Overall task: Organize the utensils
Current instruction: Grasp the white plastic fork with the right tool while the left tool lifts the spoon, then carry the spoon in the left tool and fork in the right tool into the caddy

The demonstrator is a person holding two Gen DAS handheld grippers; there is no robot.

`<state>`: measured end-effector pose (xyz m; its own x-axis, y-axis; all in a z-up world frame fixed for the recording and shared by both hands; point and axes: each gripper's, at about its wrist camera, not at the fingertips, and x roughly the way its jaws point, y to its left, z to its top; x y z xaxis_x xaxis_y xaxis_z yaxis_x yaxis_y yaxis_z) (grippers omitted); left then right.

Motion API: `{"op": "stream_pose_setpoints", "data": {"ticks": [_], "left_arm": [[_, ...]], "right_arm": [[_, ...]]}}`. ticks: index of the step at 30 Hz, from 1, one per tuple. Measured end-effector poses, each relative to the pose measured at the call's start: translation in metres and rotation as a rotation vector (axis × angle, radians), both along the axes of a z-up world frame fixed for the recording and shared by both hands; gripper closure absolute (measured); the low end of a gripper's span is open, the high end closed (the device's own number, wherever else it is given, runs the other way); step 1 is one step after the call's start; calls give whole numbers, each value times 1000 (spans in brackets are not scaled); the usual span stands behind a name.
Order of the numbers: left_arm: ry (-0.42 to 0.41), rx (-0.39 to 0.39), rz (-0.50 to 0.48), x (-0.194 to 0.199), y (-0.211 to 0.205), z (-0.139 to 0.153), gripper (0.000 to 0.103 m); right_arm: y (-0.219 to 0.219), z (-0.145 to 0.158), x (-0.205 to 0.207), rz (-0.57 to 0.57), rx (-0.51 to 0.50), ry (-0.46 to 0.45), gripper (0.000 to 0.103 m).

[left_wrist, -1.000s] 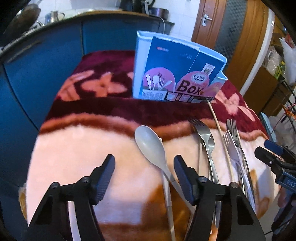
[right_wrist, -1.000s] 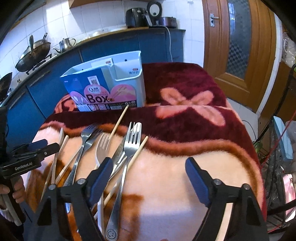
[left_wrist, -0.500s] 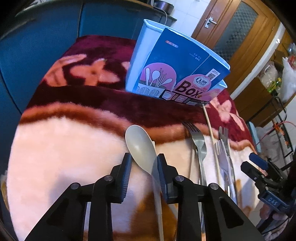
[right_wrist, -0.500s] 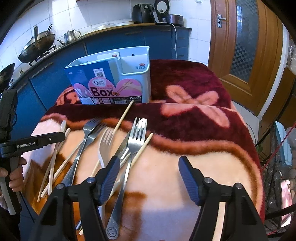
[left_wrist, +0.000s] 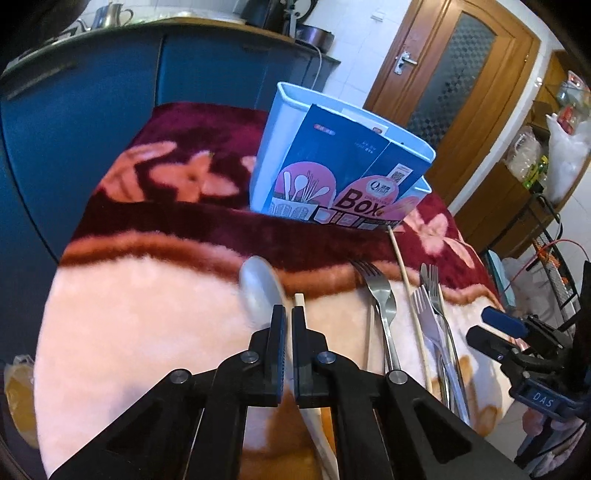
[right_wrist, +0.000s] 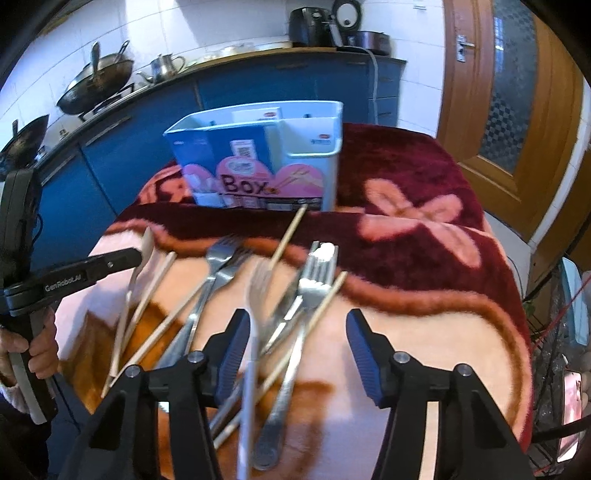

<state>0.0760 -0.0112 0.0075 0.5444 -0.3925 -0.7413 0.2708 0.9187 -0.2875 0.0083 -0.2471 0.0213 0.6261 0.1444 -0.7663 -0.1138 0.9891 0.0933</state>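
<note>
Jaws of the left tool (left_wrist: 288, 314), wide a second ago, now pinch the spoon (left_wrist: 260, 291) for lifting, while the right tool (right_wrist: 297, 330) narrows, still open, over the forks (right_wrist: 310, 291).

1. Ahead of the claw, blue cabinets (right_wrist: 258, 92) run under a counter along a white tiled wall (right_wrist: 207, 26).
2. To its right stands a wooden door (left_wrist: 454, 96) with patterned glass.

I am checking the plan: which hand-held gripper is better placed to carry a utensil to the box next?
Left. The left hand-held gripper is shut on the spoon; the right hand-held gripper is open over the forks.
</note>
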Motion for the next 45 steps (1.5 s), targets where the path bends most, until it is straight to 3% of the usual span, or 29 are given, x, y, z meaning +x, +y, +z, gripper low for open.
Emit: {"op": "stream_pose_setpoints", "data": {"ticks": [7, 12, 19, 24, 28, 32, 33, 34, 38, 45], "left_arm": [[-8, 2, -24, -4, 2, -2, 101], [41, -11, 30, 4, 14, -10, 100], [122, -64, 48, 15, 22, -24, 91], [137, -99, 24, 23, 18, -28, 80], [125, -98, 6, 29, 12, -27, 78], [119, -95, -10, 34, 8, -27, 79], [118, -94, -14, 34, 8, -27, 84], [118, -96, -20, 34, 8, -27, 98], [129, -122, -19, 31, 8, -30, 100], [-10, -95, -7, 7, 5, 2, 100]], "right_arm": [[26, -2, 7, 68, -23, 35, 59], [37, -8, 16, 95, -42, 68, 69], [42, -15, 26, 109, -61, 96, 81], [39, -19, 31, 105, -54, 108, 90], [34, -22, 33, 105, -46, 110, 94], [31, -22, 35, 106, -34, 97, 96], [30, -21, 35, 107, -31, 92, 97], [29, -20, 35, 107, -27, 83, 97], [26, -11, 31, 99, -13, 38, 97], [22, 10, 15, 84, 14, -63, 97]]}}
